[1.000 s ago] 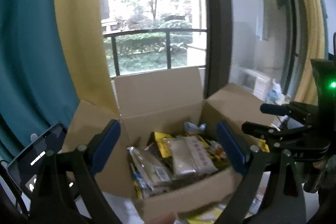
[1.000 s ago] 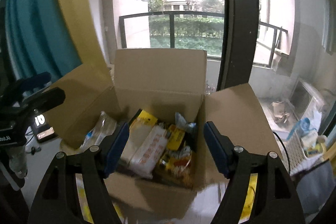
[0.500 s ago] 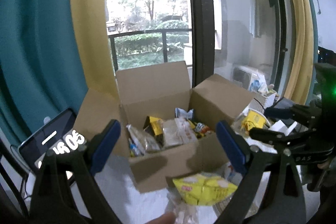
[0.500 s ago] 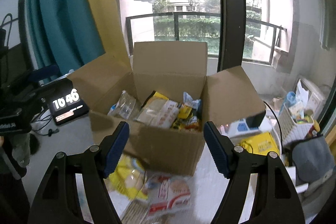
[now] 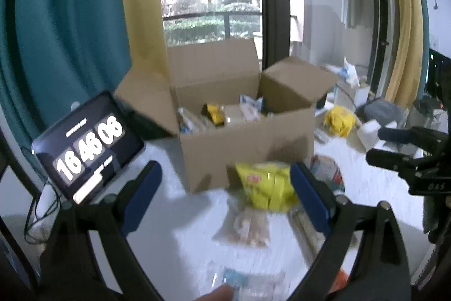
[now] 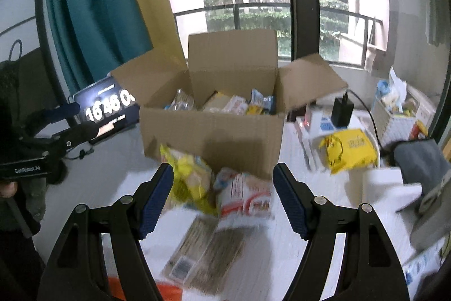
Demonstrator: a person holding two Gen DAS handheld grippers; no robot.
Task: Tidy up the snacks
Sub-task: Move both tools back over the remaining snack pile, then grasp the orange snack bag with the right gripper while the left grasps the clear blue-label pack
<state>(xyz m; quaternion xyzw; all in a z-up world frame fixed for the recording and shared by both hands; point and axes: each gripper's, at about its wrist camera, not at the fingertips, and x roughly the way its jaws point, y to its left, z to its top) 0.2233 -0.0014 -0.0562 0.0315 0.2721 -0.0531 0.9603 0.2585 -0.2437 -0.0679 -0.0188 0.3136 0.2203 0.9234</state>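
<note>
Snack packets lie loose on a white tabletop (image 6: 284, 253) in front of an open cardboard box (image 6: 211, 131), and more packets fill the box itself. Seen from the right wrist camera, the box stands at twelve o'clock from the right gripper (image 6: 221, 200), with all its flaps folded outward. Inside it are a clear packet at the left, pale and yellow packets in the middle, and a blue-and-white one at the right.

Touching the box's near wall, at about eleven o'clock from the right gripper, is a yellow snack bag (image 6: 188, 177). Just beside it, at one o'clock, lies a white packet with red print (image 6: 248, 198). Nearer the camera, at six o'clock, are two flat brown packets (image 6: 208, 247); motion blur makes their labels unreadable, so they may be biscuits or bars.

Both grippers have blue-padded fingers spread wide, with nothing between the pads. The left gripper (image 5: 225, 196) hovers above the tabletop with the yellow snack bag just inside its right finger, not touching. A pale, blurred packet (image 5: 248, 227) lies at six o'clock from that bag.

A tablet showing a clock (image 5: 87, 145) leans at nine o'clock from the box. At three o'clock from the box sit a crumpled yellow bag (image 6: 349, 150), a black charger plug (image 6: 342, 109) and a white woven basket (image 6: 400, 120). Behind everything, teal and yellow curtains (image 6: 93, 7) frame a window onto a balcony railing.
</note>
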